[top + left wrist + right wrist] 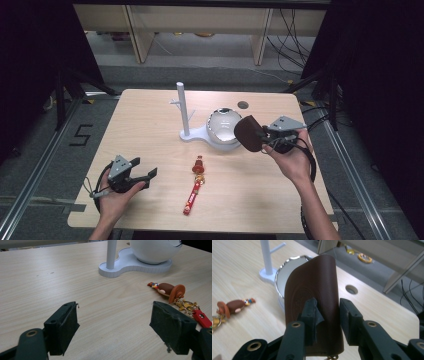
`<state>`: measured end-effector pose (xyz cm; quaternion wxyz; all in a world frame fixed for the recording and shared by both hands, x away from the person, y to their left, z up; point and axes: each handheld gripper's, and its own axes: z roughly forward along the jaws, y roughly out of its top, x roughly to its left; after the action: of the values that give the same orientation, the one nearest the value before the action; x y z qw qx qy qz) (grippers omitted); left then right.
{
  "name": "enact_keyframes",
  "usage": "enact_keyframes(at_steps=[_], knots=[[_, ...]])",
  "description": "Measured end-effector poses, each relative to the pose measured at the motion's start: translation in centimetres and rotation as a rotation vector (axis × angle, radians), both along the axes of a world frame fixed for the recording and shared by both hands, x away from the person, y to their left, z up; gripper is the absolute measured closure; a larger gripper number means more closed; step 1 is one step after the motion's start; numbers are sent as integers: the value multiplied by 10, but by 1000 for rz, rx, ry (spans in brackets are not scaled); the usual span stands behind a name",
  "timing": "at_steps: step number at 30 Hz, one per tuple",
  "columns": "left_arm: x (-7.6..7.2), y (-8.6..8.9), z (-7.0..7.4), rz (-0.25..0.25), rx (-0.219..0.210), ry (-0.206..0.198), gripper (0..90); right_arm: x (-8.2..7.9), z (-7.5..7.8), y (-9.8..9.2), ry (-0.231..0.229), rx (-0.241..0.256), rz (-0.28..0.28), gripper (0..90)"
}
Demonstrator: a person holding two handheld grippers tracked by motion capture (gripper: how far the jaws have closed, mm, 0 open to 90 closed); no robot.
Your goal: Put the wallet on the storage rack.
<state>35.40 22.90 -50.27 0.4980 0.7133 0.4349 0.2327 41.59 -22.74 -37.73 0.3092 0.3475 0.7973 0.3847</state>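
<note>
A brown leather pouch [248, 133] is held upright above the table, next to the white round bowl [222, 129] on the white stand [195, 136]. My right gripper [262, 134] is shut on it; in the right gripper view the pouch [317, 282] sits between the jaws of that gripper [328, 312] and hides part of the bowl [287, 265]. My left gripper [145, 167] rests open at the table's near left, its jaws [113, 322] wide apart over bare wood. A keychain [196, 182] with a brown figure [167, 288] and a red strap [202, 317] lies in the middle.
A thin white pole [182, 107] with short pegs rises from the stand's left end. A round hole [243, 105] sits in the tabletop behind the bowl. Shelving legs and cables stand beyond the far edge. Dark frames flank the table.
</note>
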Motion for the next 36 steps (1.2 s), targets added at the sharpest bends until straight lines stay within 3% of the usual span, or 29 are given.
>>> enact_keyframes(at_steps=[10,32,36], knots=[[-2,2,0,8,4,-1,205,28,6,29,-24,16,39,683],[-3,1,0,12,0,1,204,53,-1,51,-55,-2,56,683],[-3,2,0,11,3,1,204,57,-6,56,-37,2,53,682]])
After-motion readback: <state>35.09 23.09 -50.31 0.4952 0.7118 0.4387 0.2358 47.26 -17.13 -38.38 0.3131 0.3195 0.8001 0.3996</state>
